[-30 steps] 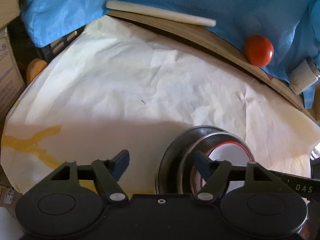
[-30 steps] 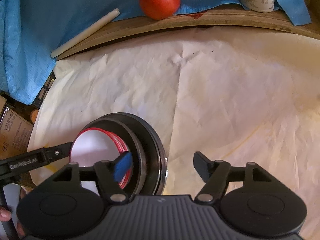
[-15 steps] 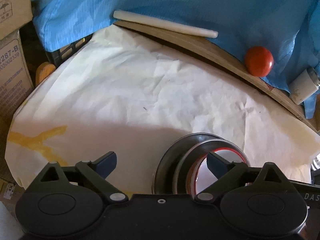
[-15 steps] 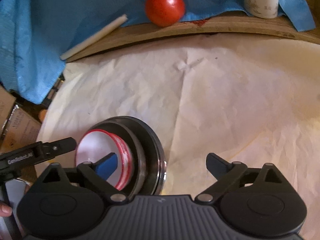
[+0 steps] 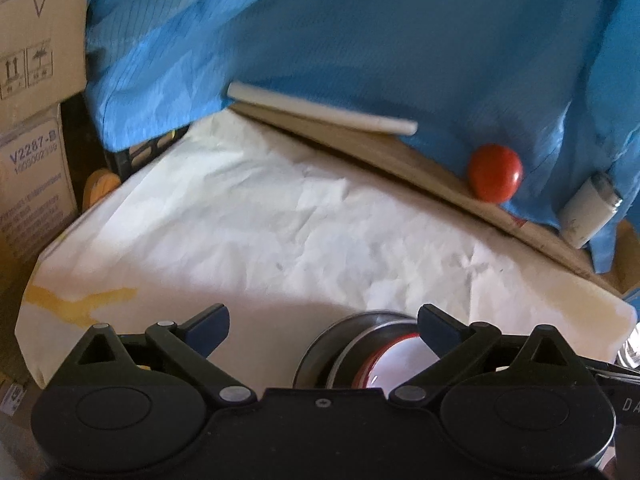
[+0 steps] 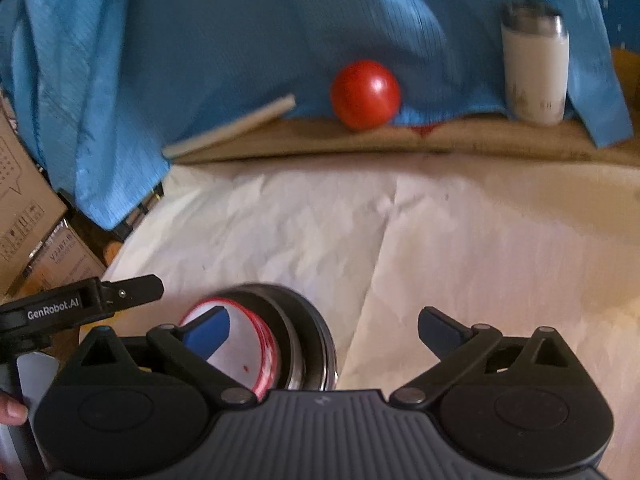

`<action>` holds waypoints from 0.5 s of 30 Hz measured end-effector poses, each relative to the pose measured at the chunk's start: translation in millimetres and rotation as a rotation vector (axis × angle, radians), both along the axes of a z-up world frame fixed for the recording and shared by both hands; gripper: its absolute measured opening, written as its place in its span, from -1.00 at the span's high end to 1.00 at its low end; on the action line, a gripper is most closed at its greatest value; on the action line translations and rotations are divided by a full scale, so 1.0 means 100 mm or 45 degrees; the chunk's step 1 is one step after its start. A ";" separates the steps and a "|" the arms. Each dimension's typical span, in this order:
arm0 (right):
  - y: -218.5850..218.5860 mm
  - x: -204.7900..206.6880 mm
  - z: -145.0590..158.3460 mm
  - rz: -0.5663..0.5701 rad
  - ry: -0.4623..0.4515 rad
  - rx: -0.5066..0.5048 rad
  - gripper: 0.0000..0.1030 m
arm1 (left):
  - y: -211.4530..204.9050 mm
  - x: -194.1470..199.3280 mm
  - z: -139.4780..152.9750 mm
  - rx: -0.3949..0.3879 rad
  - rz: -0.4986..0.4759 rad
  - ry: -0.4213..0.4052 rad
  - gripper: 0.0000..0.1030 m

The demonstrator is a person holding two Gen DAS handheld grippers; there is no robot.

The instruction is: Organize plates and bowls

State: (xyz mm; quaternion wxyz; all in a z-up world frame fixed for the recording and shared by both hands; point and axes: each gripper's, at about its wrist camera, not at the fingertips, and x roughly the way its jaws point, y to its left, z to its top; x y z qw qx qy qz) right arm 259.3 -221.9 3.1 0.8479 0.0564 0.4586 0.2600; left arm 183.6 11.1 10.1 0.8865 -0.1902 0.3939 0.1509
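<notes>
A stack of dishes sits on the white paper: a steel plate [image 5: 326,340] under a steel bowl [image 5: 356,350], with a red-rimmed white bowl [image 5: 394,368] nested inside. It also shows in the right wrist view, with the steel plate [image 6: 322,332] and the red-rimmed bowl [image 6: 244,352]. My left gripper [image 5: 322,326] is open and empty, above the stack's near left side. My right gripper [image 6: 322,328] is open and empty, its left fingertip [image 6: 208,330] over the red-rimmed bowl. The left gripper's finger [image 6: 128,292] shows at the left of the right wrist view.
A red ball [image 6: 365,94], a white rod [image 6: 230,126] and a white cup [image 6: 534,66] lie along the wooden table edge against a blue cloth [image 6: 200,40]. Cardboard boxes [image 5: 32,152] stand at the left. Crumpled white paper [image 6: 460,240] covers the table.
Both grippers have pulled back and tilted up, so the stack sits lower in both views. Both have opened wider. The stack has not moved.
</notes>
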 end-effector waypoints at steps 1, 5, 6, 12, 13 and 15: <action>0.00 -0.01 0.03 -0.002 -0.022 0.008 -0.99 | -0.01 -0.02 0.02 0.009 -0.008 -0.023 -0.95; 0.01 -0.12 0.10 -0.020 -0.114 0.032 -0.99 | -0.01 -0.09 0.09 0.040 -0.042 -0.099 -0.98; 0.01 -0.15 0.11 -0.026 -0.133 0.036 -0.99 | 0.00 -0.12 0.11 0.045 -0.046 -0.114 -0.98; 0.02 -0.45 0.22 -0.078 -0.284 0.062 -0.99 | 0.08 -0.30 0.19 0.056 -0.101 -0.208 -0.98; 0.03 -0.51 0.24 -0.087 -0.309 0.061 -0.99 | 0.10 -0.34 0.20 0.062 -0.116 -0.226 -0.98; 0.03 -0.62 0.27 -0.111 -0.351 0.060 -0.99 | 0.12 -0.42 0.22 0.072 -0.135 -0.251 -0.98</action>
